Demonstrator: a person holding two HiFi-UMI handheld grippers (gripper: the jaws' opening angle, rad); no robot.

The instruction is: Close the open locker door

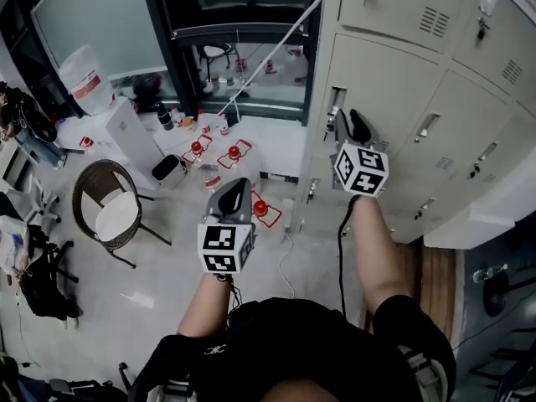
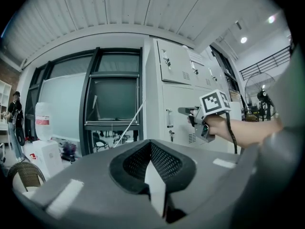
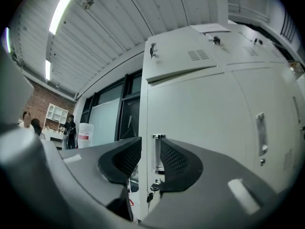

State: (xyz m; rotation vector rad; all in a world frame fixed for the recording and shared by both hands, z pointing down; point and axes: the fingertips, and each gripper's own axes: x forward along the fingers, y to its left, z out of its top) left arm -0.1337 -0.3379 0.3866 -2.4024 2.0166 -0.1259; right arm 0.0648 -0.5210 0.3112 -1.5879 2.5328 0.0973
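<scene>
The grey locker door [image 1: 377,82] has a metal handle [image 1: 335,107] at its left edge, with keys [image 3: 153,187] hanging below it. In the head view the door lies nearly flush with its neighbours. My right gripper [image 1: 356,128] is held up right at that edge. In the right gripper view its jaws [image 3: 150,159] stand apart, and the handle [image 3: 157,151] shows in the gap just beyond the pads, untouched. My left gripper [image 1: 234,193] hangs lower left over the floor, away from the lockers. Its jaws [image 2: 151,149] are shut on nothing.
A wicker chair [image 1: 109,212] stands at the left on the floor. Several red-capped items [image 1: 234,151], a white box [image 1: 130,132] and a white drum [image 1: 84,78] lie before the dark window frame [image 1: 243,32]. A white cable [image 1: 289,266] runs along the floor by the locker base.
</scene>
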